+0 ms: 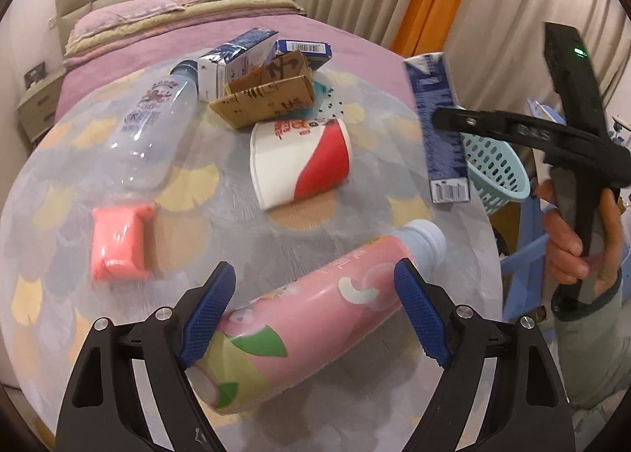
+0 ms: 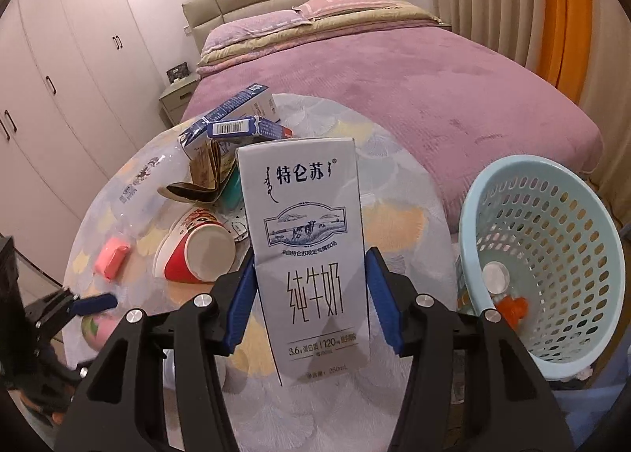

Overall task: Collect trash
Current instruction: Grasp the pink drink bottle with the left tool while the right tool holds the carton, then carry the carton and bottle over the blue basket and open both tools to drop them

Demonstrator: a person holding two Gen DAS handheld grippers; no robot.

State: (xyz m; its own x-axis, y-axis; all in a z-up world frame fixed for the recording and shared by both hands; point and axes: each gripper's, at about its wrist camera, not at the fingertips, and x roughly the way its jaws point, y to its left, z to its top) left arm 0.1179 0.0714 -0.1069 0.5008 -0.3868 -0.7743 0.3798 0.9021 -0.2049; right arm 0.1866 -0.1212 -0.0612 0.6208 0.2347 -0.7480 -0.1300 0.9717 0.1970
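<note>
Bedroom, round worktop [image 1: 221,215] w/ trash by a purple bed [image 2: 434,89].
R gripper [image 2: 311,294] clamped on an upright milk carton [image 2: 307,239], lifted above the worktop, just left of the light-blue basket [image 2: 552,255] that sits off the worktop edge. L gripper [image 1: 315,310] spread apart, pads either side of a pink bottle [image 1: 315,314] lying on the worktop; can't tell if they touch it. Also on the worktop: paper cup [image 1: 303,160] on its side, clear bottle [image 1: 154,125], pink packet [image 1: 120,243], cartons and cardboard [image 1: 264,101] at the far side.
</note>
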